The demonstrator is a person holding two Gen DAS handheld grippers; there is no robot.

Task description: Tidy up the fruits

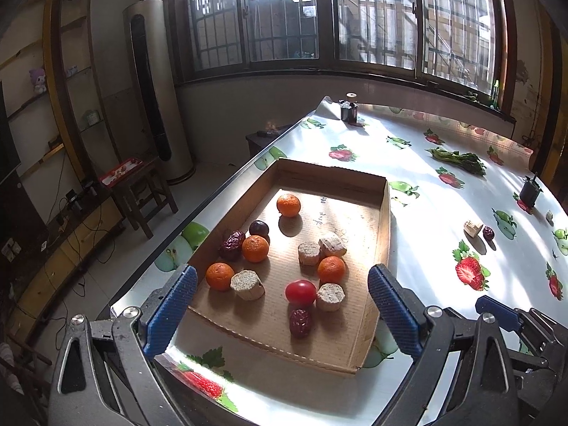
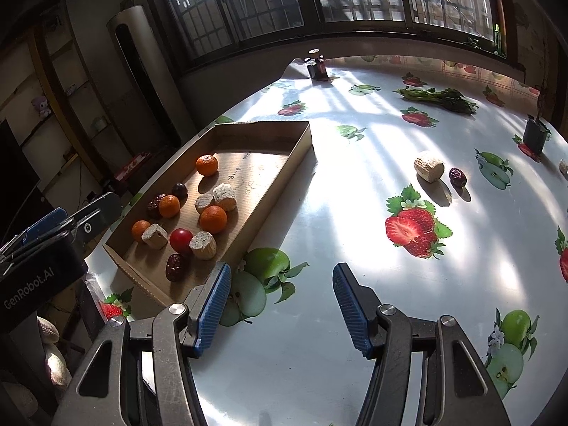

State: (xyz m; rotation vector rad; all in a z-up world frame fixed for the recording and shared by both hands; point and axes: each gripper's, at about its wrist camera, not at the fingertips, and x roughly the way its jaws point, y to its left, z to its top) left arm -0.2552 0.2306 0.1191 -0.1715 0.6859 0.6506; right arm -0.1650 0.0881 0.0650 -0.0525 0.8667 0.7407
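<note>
Sunlight falls across a counter (image 2: 319, 337) covered in a fruit-print cloth, where most of the produce already sits inside a shallow cardboard tray (image 1: 385, 220) along the counter's left edge. In the tray lie four tangerines, among them one toward the far end (image 1: 288, 205), a red tomato (image 1: 300, 291) near the near end, a dark plum (image 1: 258, 228), two dates (image 1: 300, 322) and several pale cut chunks (image 1: 247, 284) whose kind cannot be told. Left out on the open cloth, well apart from the tray toward the counter's right side, are one more pale chunk (image 2: 429, 166) and, just beside it, a lone date (image 2: 457, 176); a small scrap near the right edge is too small to identify. A bunch of greens (image 2: 440, 98) lies near the far edge. The left gripper (image 1: 282, 310) hovers over the tray's near end, its fingers spread wide and holding nothing; the right gripper (image 2: 280, 309) hangs above bare cloth just right of the tray, fingers likewise spread and empty. By this evidence the sorting looks nearly finished, with the two stray pieces still to be gathered, probably by the right gripper.
</note>
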